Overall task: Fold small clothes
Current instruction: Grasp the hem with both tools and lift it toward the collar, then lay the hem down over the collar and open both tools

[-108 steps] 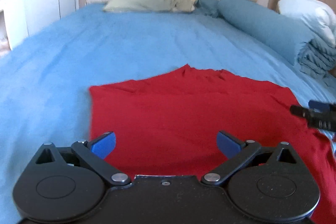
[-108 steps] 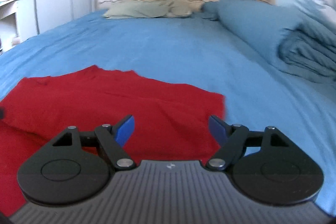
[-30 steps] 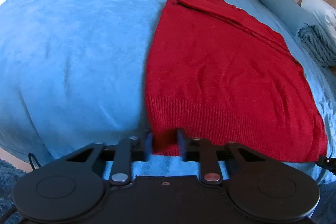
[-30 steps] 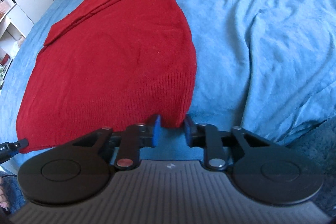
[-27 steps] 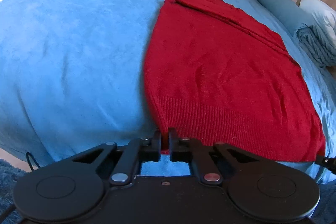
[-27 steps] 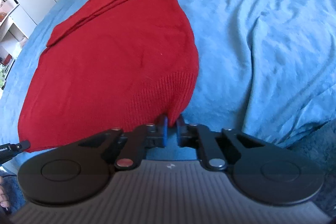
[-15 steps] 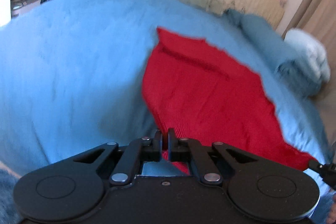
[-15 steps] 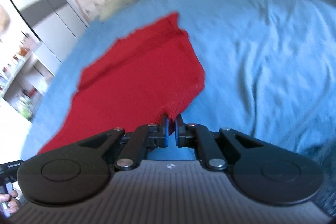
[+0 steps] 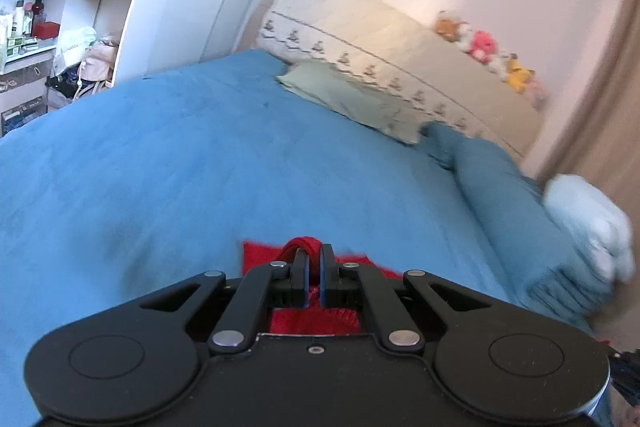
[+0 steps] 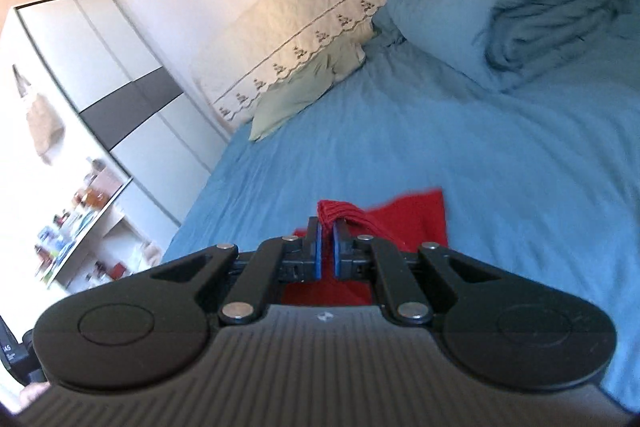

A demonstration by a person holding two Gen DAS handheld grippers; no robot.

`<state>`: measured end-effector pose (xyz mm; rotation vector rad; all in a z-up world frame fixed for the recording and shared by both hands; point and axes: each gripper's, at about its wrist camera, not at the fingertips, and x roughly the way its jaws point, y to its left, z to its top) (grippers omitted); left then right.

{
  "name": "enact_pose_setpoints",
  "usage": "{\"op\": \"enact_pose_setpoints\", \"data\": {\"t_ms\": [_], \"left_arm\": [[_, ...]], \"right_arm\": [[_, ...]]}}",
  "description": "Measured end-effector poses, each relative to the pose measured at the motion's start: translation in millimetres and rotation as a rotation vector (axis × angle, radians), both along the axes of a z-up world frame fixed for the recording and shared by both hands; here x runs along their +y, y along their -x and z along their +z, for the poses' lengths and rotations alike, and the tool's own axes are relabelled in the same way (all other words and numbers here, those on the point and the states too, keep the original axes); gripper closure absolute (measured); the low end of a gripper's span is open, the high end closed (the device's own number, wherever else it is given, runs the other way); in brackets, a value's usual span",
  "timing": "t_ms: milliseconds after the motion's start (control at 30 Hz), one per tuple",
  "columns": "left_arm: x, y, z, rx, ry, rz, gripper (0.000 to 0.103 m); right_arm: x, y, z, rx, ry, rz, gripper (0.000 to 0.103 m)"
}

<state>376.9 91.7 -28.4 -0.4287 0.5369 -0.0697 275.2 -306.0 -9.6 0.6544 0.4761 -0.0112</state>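
Observation:
A red knit sweater (image 9: 260, 255) lies on the blue bed sheet (image 9: 160, 167); most of it is hidden under the grippers. My left gripper (image 9: 314, 259) is shut on a bunched bit of its ribbed hem and holds it raised above the bed. In the right wrist view the sweater (image 10: 416, 219) shows as a red patch past the fingers. My right gripper (image 10: 327, 231) is shut on the other hem corner, also lifted.
A rolled blue duvet (image 9: 520, 211) with a white pillow (image 9: 592, 223) lies along the right side. A green pillow (image 9: 348, 99) and cream headboard (image 9: 400, 47) stand at the far end. White shelves (image 9: 60, 27) and a wardrobe (image 10: 100, 67) stand left of the bed.
Both grippers closed on the hem corners, then lifted and carried them forward toward the headboard. Much less of the sweater shows ahead now; the view has tilted up.

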Motion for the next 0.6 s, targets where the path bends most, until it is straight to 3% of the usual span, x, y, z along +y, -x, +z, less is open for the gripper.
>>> {"op": "enact_pose_setpoints", "data": {"t_ms": [100, 233, 400, 533, 567, 600], "left_arm": [[-9.7, -64.4, -20.6, 0.031, -0.015, 0.032, 0.099], [-20.8, -128.5, -63.0, 0.099, -0.008, 0.069, 0.099], [-19.5, -172.1, -108.0, 0.183, -0.002, 0.097, 0.099], [-16.8, -189.8, -122.6, 0.19, -0.034, 0.09, 0.098], [-16.9, -193.5, -123.0, 0.188, -0.036, 0.091, 0.094], [-15.7, -193.9, -122.8, 0.177, -0.031, 0.101, 0.08]], "right_arm": [[-5.1, -73.8, -10.7, 0.025, 0.066, -0.005, 0.082], [-12.6, -151.2, -52.6, 0.066, 0.094, -0.019, 0.082], [-19.3, -203.1, -112.4, 0.134, 0.112, -0.024, 0.082], [-19.9, -225.2, -139.0, 0.15, 0.138, -0.027, 0.082], [-19.8, -229.7, -143.5, 0.149, 0.143, -0.027, 0.078], [-18.2, -232.7, -146.6, 0.149, 0.151, -0.024, 0.076]]}}
